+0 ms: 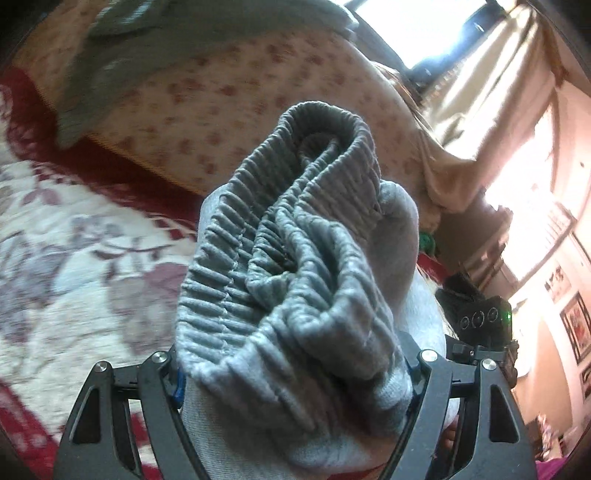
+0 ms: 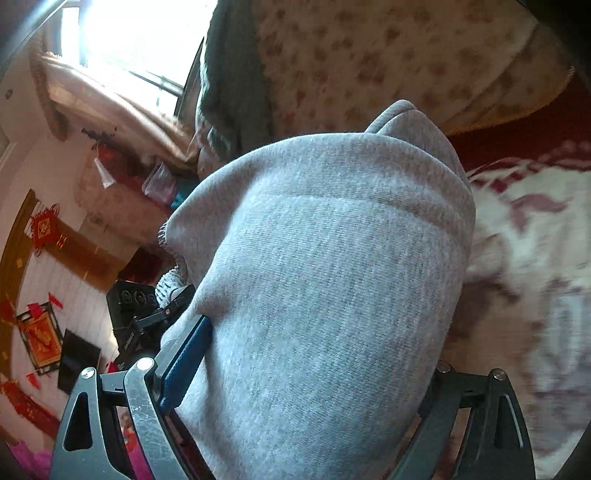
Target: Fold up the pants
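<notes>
Grey knit pants (image 1: pixel 295 266) fill both our views, bunched btwn each gripper's jaws: left gripper (image 1: pixel 295 373) & right gripper (image 2: pixel 306 350) clamp them. Behind: floral sofa (image 1: pixel 207 122), red-patterned rug (image 1: pixel 74 236).

A home living room: floral rug (image 1: pixel 74 240), patterned sofa (image 1: pixel 221 110), curtained window (image 1: pixel 424 29), red wall decorations (image 2: pixel 44 229) beyond the fingers.

The bunched grey pants (image 1: pixel 295 277) cover both fingertips of the left hand-held gripper (image 1: pixel 291 373). In the right wrist view they hide the right hand-held gripper's (image 2: pixel 306 369) fingertips; the rug (image 2: pixel 535 258) beside them blurs.
</notes>
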A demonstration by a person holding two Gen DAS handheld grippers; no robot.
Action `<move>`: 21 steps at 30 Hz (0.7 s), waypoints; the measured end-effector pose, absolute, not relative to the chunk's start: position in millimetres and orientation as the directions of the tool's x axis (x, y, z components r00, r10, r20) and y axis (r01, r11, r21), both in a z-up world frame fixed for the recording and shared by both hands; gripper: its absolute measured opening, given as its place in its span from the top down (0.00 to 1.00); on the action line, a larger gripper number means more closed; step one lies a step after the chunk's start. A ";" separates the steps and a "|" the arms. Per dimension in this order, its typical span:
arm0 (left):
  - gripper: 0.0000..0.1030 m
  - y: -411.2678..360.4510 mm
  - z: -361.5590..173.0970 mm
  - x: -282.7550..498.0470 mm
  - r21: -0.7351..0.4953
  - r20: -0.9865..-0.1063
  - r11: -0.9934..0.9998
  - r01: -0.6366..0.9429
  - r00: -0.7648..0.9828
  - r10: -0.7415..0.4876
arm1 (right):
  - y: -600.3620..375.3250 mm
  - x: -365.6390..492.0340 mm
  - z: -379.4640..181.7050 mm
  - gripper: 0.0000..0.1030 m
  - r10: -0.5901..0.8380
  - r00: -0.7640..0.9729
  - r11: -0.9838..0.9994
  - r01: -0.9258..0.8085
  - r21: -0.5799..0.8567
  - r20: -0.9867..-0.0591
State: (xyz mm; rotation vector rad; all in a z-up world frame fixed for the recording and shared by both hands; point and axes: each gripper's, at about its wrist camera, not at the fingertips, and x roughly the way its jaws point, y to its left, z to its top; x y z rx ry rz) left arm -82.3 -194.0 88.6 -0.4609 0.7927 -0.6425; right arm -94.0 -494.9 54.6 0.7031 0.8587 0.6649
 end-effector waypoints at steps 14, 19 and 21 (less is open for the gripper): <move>0.22 -301.7 63.1 -81.5 -0.536 -0.588 0.741 0.404 0.451 -0.671 | -592.9 -125.1 25.0 0.09 0.674 0.557 0.639 -0.109 0.761 -0.485; 0.22 -304.8 45.6 -88.2 -0.489 -0.625 0.773 0.404 0.455 -0.634 | -594.3 -125.8 3.1 0.08 0.654 0.533 0.658 -0.053 0.751 -0.536; 0.21 -303.6 44.9 -89.8 -0.487 -0.622 0.770 0.412 0.455 -0.637 | -593.8 -128.3 0.4 0.07 0.651 0.538 0.663 -0.058 0.746 -0.536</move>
